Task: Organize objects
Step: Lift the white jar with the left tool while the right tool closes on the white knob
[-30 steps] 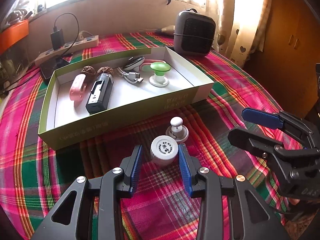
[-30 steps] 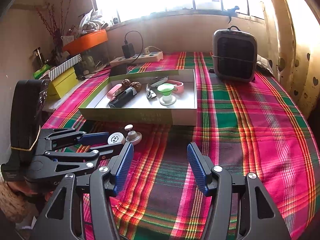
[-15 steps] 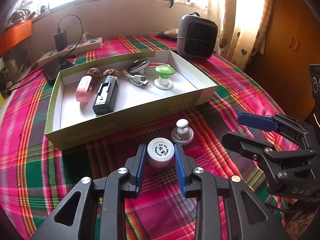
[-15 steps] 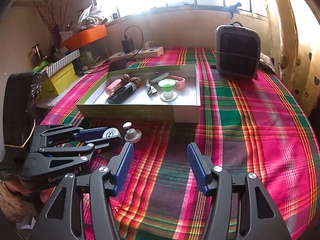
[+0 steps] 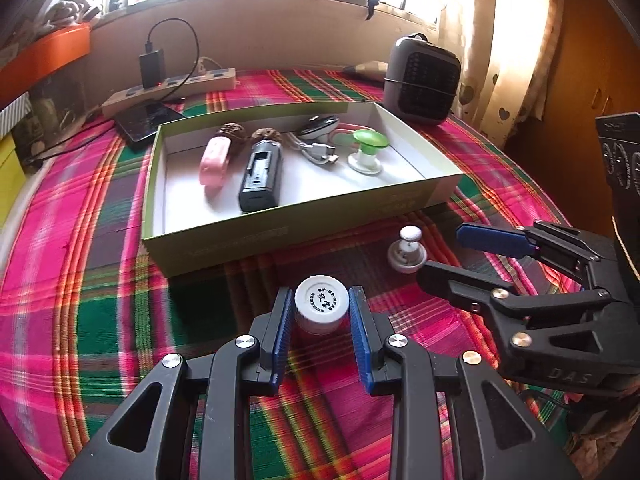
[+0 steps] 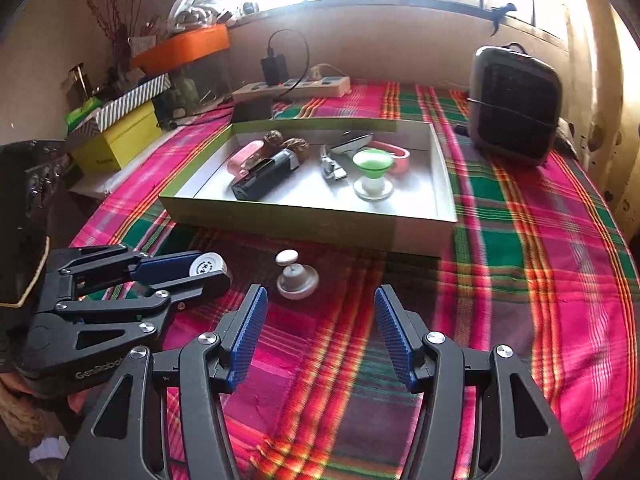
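A small white bottle (image 5: 321, 303) with a printed round cap stands upright on the plaid cloth. My left gripper (image 5: 321, 294) is shut on it, blue pads against both sides. The right wrist view shows the same bottle cap (image 6: 208, 265) inside the left gripper (image 6: 214, 270). A white knob-shaped piece (image 5: 407, 254) stands just right of the bottle. My right gripper (image 6: 320, 294) is open and holds nothing, with the knob piece (image 6: 297, 280) just ahead of its left finger. Behind them lies a shallow green box (image 5: 280, 236) holding a pink case, a black device, two walnuts, a cable and a green-topped knob.
A dark heater (image 5: 422, 80) stands behind the box at the right. A power strip (image 5: 172, 92) with a plugged charger and a phone (image 5: 146, 122) lie at the back left. A yellow box (image 6: 120, 140) sits at the table's left edge. Curtains hang at the right.
The left jaws closed onto the white bottle, then the left gripper shifted left with it, away from the knob piece. The right gripper drifted left, nearer the knob piece, still open.
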Tool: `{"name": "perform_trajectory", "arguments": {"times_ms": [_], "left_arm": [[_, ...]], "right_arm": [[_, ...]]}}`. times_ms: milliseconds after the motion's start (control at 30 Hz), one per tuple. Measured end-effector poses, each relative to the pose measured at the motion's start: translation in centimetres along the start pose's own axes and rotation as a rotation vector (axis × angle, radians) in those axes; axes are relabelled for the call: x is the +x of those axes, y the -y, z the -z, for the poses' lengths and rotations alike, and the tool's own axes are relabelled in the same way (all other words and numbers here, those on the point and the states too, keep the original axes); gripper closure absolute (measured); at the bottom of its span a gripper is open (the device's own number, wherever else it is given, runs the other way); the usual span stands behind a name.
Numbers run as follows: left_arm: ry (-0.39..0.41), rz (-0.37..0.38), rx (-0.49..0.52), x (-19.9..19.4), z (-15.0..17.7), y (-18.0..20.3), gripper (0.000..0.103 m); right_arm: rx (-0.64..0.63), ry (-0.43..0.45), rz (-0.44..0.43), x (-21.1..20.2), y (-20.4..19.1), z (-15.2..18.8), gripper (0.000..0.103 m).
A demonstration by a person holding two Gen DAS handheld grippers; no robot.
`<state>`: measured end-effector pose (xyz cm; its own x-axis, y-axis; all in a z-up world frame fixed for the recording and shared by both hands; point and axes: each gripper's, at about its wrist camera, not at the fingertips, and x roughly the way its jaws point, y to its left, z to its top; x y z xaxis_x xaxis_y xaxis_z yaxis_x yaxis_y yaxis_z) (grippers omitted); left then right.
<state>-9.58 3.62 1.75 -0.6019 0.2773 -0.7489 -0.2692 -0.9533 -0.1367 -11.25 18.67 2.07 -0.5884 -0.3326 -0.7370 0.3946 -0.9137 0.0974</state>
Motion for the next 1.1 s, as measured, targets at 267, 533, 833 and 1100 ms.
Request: {"name": "perform_trajectory", "arguments": {"times_ms": [267, 533, 833, 1100], "left_arm": [[-0.009, 0.004, -0.028, 0.1, 0.1, -1.0, 0.077], [-0.009, 0.006, -0.029, 0.2, 0.0, -1.1, 0.077], [-0.010, 0.001, -0.025, 0.3, -0.2, -1.2, 0.077], [-0.012, -0.001, -0.023, 0.3, -0.2, -1.2, 0.077]], "right_arm": [[-0.024, -0.037, 0.012, 1.6, -1.0, -0.7, 0.046], [-0.014, -0.059, 0.021, 2.7, -0.9, -1.1, 0.046], [-0.013, -0.058, 0.040, 2.8, -0.7, -1.3, 0.060], [-0.015, -0.052, 0.018, 2.6, -0.8, -1.2, 0.076]]}}
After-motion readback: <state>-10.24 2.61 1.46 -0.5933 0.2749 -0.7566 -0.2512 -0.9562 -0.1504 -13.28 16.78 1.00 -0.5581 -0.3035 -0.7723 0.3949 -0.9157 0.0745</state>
